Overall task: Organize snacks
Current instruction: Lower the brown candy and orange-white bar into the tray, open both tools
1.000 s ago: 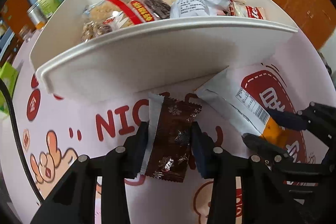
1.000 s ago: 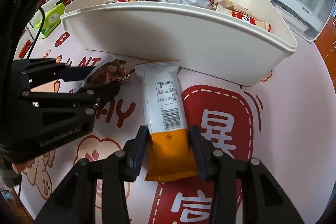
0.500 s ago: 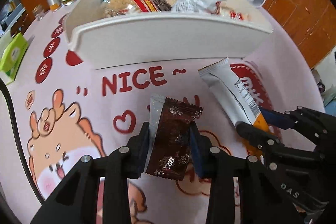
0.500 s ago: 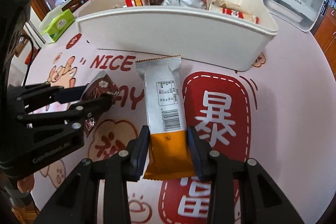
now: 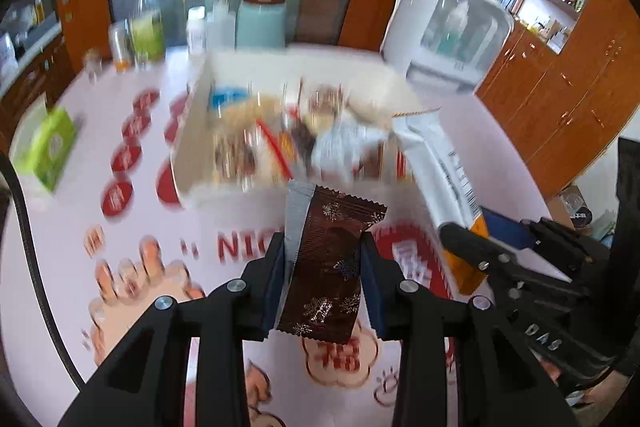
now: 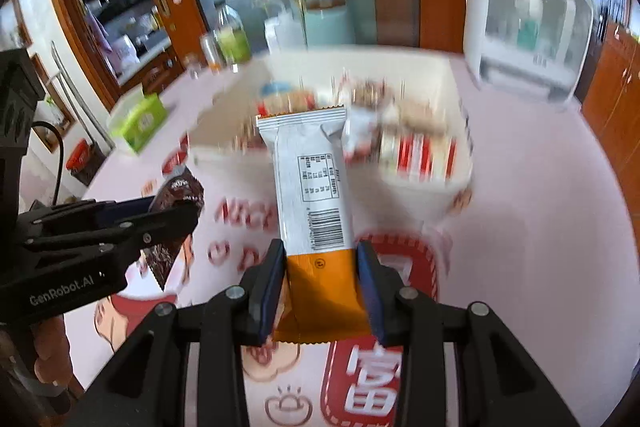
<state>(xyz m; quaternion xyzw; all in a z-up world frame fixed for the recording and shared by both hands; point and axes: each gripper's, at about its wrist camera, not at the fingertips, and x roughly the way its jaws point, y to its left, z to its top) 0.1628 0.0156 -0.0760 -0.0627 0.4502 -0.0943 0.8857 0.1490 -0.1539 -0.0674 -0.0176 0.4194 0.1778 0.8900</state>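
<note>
Snacks are being carried toward the white bin (image 5: 188,163), which is judged to be the step in hand: both packets are off the tabletop (image 5: 60,235) and have not yet been released. The left hand-held gripper (image 5: 323,267) is closed on a dark brown wrapper (image 5: 330,259) printed with snowflakes, its pads pressed against the two long edges, so that the packet is held upright in the air above the patterned cloth. The right hand-held gripper (image 6: 322,283) is clamped on the orange end of a long white-and-orange packet (image 6: 310,187), whose white end with the barcode is pointed toward the bin.

The bin is seen at the far middle of the tabletop, blurred, and is already well filled with other wrapped snacks. In the right wrist view the left hand-held gripper is seen at the near left, well apart from the long packet.

For the next move, each packet would need to be brought over the near wall of the bin and above a gap among the snacks before the grip is eased. Because the long packet reaches well ahead of its grip, its far end should be cleared over the rim first. The two loads should be kept apart so that neither is knocked.
</note>
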